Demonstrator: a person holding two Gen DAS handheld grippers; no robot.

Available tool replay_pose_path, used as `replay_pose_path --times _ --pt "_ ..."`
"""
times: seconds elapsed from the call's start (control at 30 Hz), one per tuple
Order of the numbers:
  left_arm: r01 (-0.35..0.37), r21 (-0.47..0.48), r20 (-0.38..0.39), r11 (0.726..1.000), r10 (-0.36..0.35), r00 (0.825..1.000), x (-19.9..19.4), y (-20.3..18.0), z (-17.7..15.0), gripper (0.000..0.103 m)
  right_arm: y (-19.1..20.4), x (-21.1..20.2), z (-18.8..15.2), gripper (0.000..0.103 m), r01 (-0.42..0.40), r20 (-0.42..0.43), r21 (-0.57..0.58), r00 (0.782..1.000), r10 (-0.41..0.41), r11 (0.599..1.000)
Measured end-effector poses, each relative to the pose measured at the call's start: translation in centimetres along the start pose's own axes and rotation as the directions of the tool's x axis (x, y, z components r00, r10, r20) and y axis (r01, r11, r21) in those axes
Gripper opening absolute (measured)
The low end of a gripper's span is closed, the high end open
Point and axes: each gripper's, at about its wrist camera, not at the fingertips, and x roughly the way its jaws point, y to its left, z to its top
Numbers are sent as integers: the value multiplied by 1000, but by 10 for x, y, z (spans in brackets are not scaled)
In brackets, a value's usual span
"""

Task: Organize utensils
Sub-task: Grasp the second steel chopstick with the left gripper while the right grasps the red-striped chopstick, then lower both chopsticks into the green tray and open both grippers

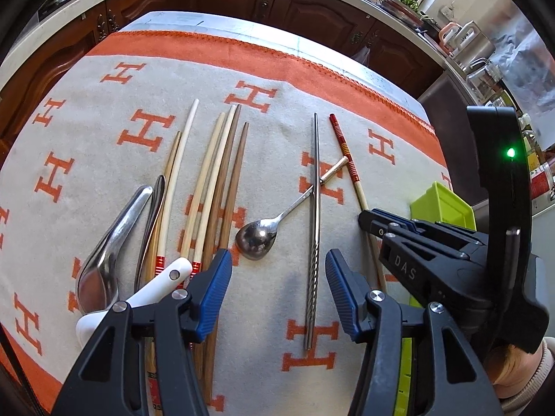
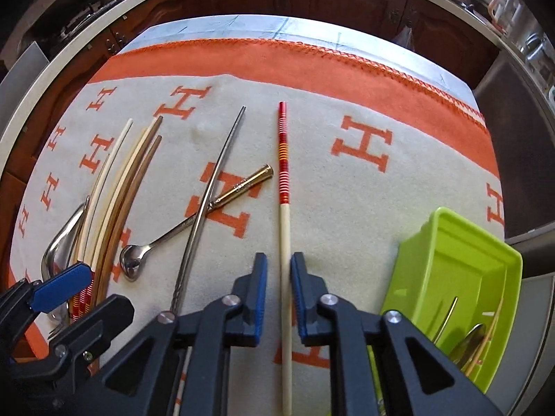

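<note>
My right gripper (image 2: pixel 279 263) is shut on the pale shaft of a chopstick with red bands (image 2: pixel 281 159), which lies on the cloth pointing away. In the left wrist view the right gripper (image 1: pixel 376 223) sits over that same chopstick (image 1: pixel 343 152). My left gripper (image 1: pixel 277 263) is open, and a twisted metal chopstick (image 1: pixel 314 225) lies between its pads untouched. That metal chopstick (image 2: pixel 204 208) crosses the handle of a small steel spoon (image 1: pixel 256 239). A bundle of wooden chopsticks (image 1: pixel 215 180) lies to the left.
A lime green bin (image 2: pixel 461 263) stands at the right on the H-patterned cloth (image 2: pixel 364 190), with utensils (image 2: pixel 475 339) in it. Two large metal spoons (image 1: pixel 104 260) and a white-handled utensil (image 1: pixel 156 287) lie at the far left. Dark wooden cabinets run behind the table.
</note>
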Motion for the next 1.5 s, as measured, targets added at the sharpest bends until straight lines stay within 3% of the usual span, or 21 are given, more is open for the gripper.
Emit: replay_pose_path --times 0.27,0.63,0.8,0.87,1.1,1.17,1.3,1.5 --pt "7 29 -4 1000 -7 1000 -1 -6 -6 54 -18 -12 -1 5 -82 14 97 997 81 992" --pt "89 -25 -21 996 -89 996 10 -8 -7 46 -44 -80 -19 5 -219 151 201 970 191 955" --pt "64 -8 -36 998 -65 997 24 -15 -6 37 -50 -93 -33 5 -264 177 234 958 226 936" --pt "45 11 -41 999 -45 998 30 -20 -6 29 -53 -97 -41 5 -269 187 244 956 227 932" --pt "-69 115 8 991 68 998 42 -46 -6 23 -72 -104 -61 5 -261 201 288 957 208 921" --pt "-104 148 15 984 103 995 44 -53 -6 5 -77 -107 -67 5 -258 207 303 958 200 918" --pt "-121 160 22 980 119 993 46 -58 -3 4 -87 -113 -78 5 -264 214 329 956 200 907" --pt "-72 146 29 987 69 997 23 -66 -9 4 -102 -123 -93 5 -263 218 360 957 194 895"
